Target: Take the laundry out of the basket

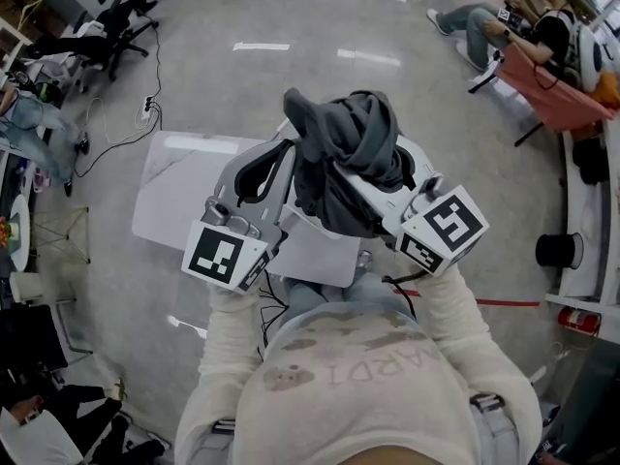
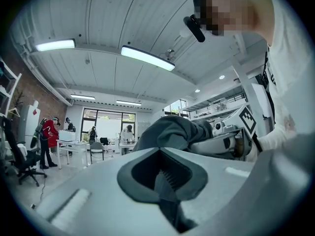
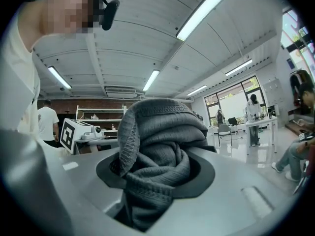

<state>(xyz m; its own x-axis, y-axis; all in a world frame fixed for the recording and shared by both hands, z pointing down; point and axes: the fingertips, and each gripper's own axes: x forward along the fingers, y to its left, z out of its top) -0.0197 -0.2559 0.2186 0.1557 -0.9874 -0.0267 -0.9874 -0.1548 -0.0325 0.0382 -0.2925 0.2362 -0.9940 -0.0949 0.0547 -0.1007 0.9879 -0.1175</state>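
Grey knit garment (image 1: 344, 158) is hanging in the air between our two tools, above the white worktop (image 1: 170, 197). It looks like it's out of the basket, but we can't spot the basket in any view. It may be hidden under the cloth and our arms.

Right tool (image 3: 155, 176) has its jaws partway apart, clamped on a fat wad of the knit, with folds bulging out over the top. Left tool (image 2: 165, 181) has its jaws drawn together and the garment sits right past its tips. We honestly can't tell whether it's nipping a thin edge or just resting against the cloth.

Stuff we'd worry about from here:

- That wad in the right tool is a bunch of loose folds, not one flat layer. If the folds shift, the grip could go soft and the whole thing might slide out.
- If the left tool has no real bite, the right tool is carrying everything. Pull the two apart to spread the garment and it would just swing off to one side.
- The tail hanging below us is out of sight, so it could catch on whatever's underneath and yank the cloth free.
- The worktop isn't big, so a drop near its edge probably ends up on the floor (image 1: 291, 27).
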